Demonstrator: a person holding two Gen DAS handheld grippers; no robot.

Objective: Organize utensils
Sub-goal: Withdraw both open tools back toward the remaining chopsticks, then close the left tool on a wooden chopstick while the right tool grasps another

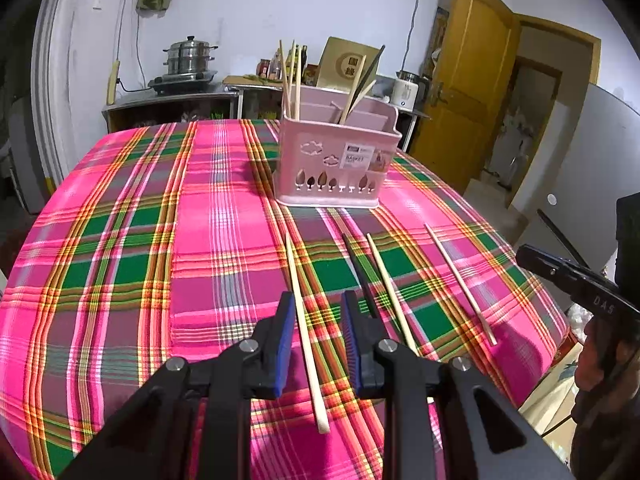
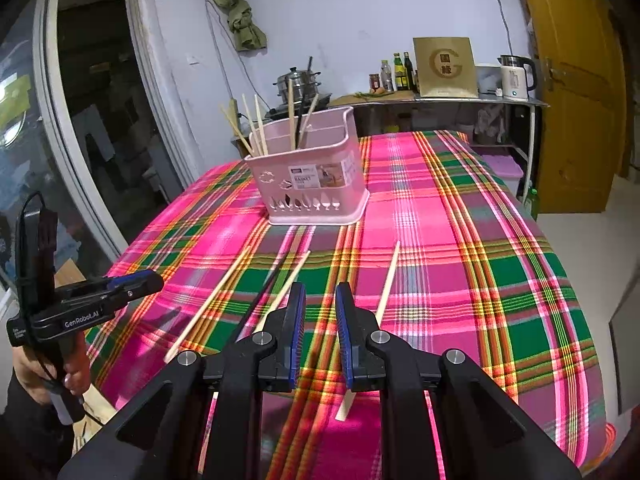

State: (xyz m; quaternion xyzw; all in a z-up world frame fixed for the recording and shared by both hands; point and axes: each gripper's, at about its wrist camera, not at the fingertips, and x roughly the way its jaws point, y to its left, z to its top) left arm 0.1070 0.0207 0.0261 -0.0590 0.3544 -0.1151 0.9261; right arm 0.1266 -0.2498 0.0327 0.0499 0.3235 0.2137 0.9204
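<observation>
Four chopsticks, three pale [image 1: 306, 332] and one black [image 1: 360, 272], are lying loose on the plaid tabletop [image 1: 120, 240] before the pink basket [image 1: 336, 160]; left hand-held gripper [image 1: 316, 340] and right hand-held gripper [image 2: 320, 332] are gaping, empty.

Tablecloth [image 1: 224, 208]: woven cloth, plaid, matt, with fold creases showing. Basket [image 1: 336, 160] at 12 o'clock: smooth pink plastic, slight sheen, carrying a glossy paper label [image 1: 358, 157]. Loose chopstick [image 1: 306, 340] at 6 o'clock: pale bare wood, matt; dark chopstick [image 1: 360, 272] at its 3 o'clock: smooth dark finish, material unclear. Left gripper [image 1: 316, 340]: matt black plastic, ribbed blue pads [image 1: 285, 344], bright metal screws. Steamer pot [image 1: 191, 58] at 11 o'clock: polished metal. Door [image 1: 468, 80] at 2 o'clock: glossy painted wood.
</observation>
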